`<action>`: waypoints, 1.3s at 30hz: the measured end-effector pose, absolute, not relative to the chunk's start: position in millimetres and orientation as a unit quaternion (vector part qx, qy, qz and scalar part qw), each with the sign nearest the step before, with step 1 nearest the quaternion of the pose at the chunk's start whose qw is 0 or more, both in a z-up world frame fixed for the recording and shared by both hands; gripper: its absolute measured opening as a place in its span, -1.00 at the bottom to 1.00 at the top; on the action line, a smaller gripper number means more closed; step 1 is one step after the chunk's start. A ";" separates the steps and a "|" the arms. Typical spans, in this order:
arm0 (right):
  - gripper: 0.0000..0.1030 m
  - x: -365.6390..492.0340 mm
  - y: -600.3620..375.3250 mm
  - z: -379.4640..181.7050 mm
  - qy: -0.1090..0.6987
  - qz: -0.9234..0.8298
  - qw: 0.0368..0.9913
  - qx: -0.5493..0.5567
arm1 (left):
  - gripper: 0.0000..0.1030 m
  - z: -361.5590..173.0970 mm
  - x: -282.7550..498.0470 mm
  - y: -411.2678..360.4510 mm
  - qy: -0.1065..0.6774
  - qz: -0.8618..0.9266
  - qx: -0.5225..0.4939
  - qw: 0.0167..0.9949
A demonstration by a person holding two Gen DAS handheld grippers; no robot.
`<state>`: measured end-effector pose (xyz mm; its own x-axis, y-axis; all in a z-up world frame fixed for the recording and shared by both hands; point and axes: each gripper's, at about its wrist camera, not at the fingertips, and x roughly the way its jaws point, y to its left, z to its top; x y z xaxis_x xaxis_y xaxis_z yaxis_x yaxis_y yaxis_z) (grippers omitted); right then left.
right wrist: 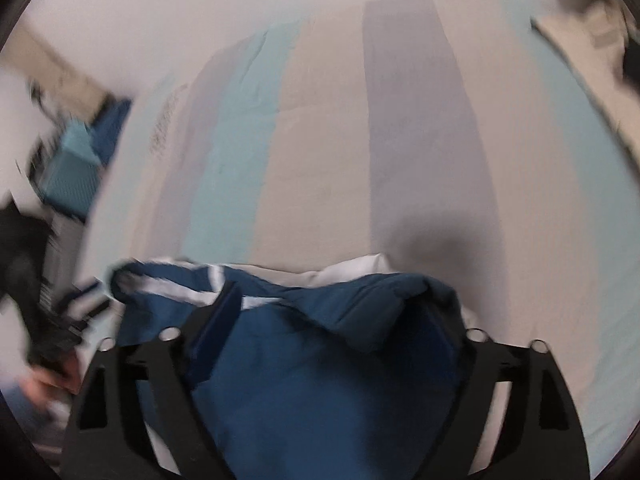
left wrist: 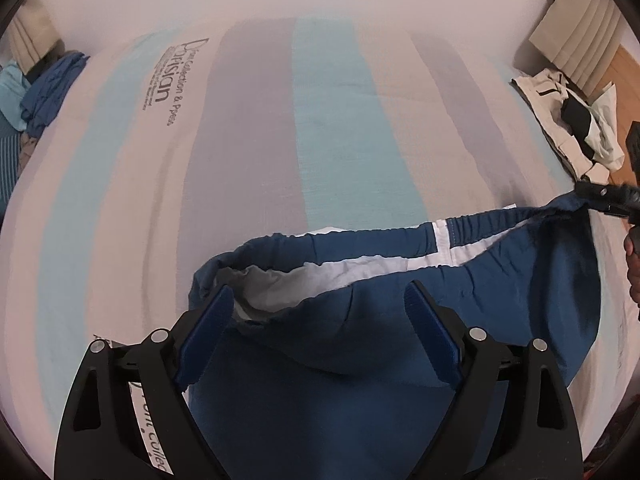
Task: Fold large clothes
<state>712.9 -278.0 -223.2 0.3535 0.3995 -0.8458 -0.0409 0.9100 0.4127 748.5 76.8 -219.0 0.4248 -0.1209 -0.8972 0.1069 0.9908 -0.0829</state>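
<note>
A blue garment with a white-lined elastic waistband lies at the near edge of a striped bed sheet. My left gripper hovers over the waistband's left end with jaws wide apart, holding nothing. My right gripper shows at the far right of the left wrist view, pinching the waistband's right end. In the blurred right wrist view the blue garment fills the space between the fingers of my right gripper, with fabric bunched over its right finger.
A pile of blue clothes lies at the bed's left edge. A cream and black garment lies at the right edge. A padded headboard panel and wooden floor are beyond it.
</note>
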 end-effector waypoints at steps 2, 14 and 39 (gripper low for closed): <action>0.77 715.2 -282.6 -222.3 0.556 0.140 0.803 0.163 | 0.67 -221.4 750.5 74.5 0.534 -0.065 0.001 0.843; 0.80 697.4 -217.9 -226.6 0.552 0.163 0.814 -0.078 | 0.67 -239.2 760.6 72.5 0.547 -0.061 0.024 0.835; -0.70 702.0 -194.5 -294.4 0.596 0.109 0.791 -0.084 | -0.93 -288.8 771.1 69.4 0.579 -0.056 0.063 0.811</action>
